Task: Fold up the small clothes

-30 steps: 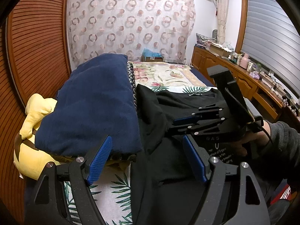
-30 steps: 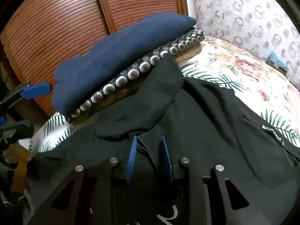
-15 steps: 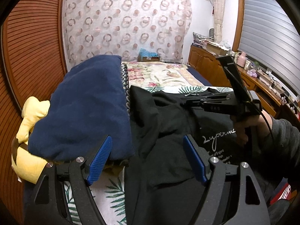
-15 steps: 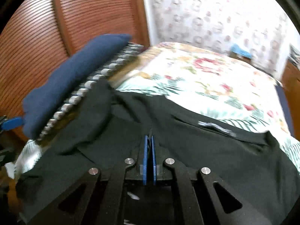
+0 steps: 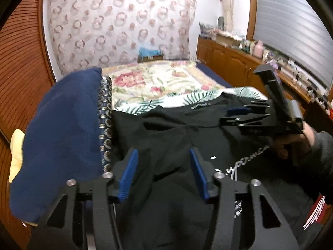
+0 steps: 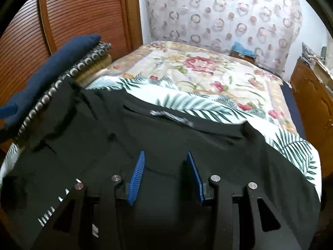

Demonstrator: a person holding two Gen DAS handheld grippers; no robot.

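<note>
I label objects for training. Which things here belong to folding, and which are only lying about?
For the job: black T-shirt, left gripper, right gripper.

Lying about: navy cushion, yellow plush, floral bedspread, blue box.

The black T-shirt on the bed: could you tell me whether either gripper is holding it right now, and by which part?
Nothing is held. The left gripper and the right gripper are both open above the black T-shirt, with no fabric pinched between their fingers.

Both wrist views look low, close over the black shirt (image 5: 166, 137) (image 6: 187, 145).
</note>
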